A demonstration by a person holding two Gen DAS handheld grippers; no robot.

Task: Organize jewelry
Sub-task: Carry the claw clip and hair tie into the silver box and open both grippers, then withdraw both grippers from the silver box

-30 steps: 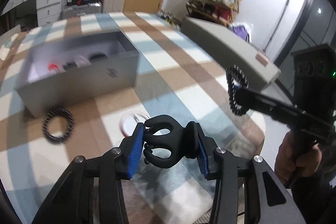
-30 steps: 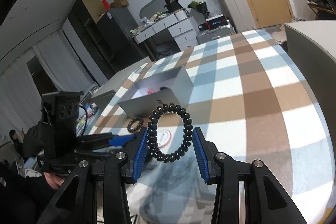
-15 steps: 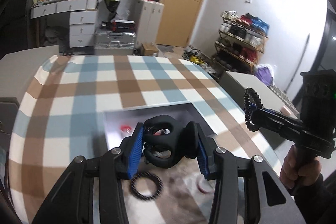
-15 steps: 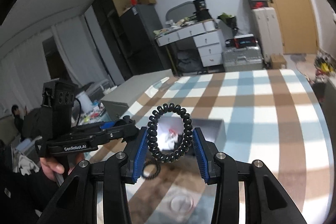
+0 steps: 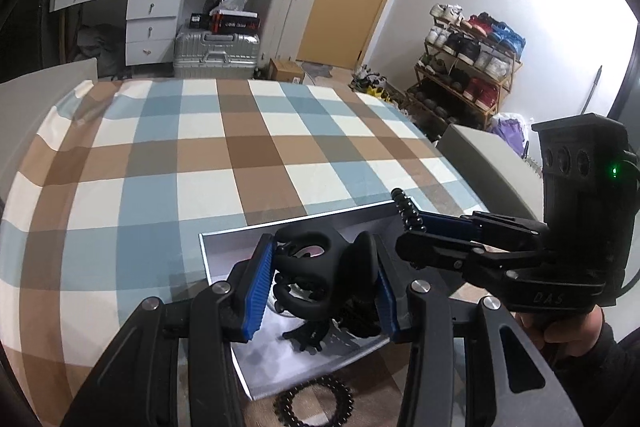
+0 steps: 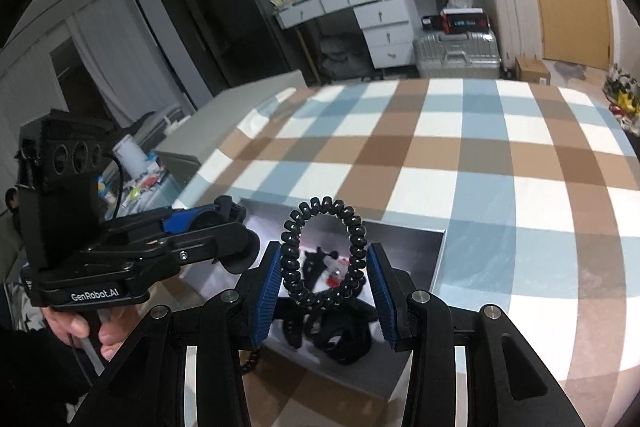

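My left gripper (image 5: 318,289) is shut on a black claw hair clip (image 5: 320,267) and holds it over the open grey box (image 5: 224,255). My right gripper (image 6: 324,285) is shut on a black spiral hair tie (image 6: 322,251), also above the box (image 6: 438,259). The box holds several dark hair items and something red and white. The right gripper also shows in the left wrist view (image 5: 408,223), and the left one in the right wrist view (image 6: 224,227). Another black spiral tie (image 5: 314,403) lies on the cloth in front of the box.
The box stands on a brown, blue and white checked tablecloth (image 5: 200,155). Grey chair backs (image 5: 488,163) flank the table. A desk, suitcases and a shoe rack stand behind.
Both grippers have moved from beside the box to above its opening, still holding the clip and the spiral tie. The views now look down into the box.
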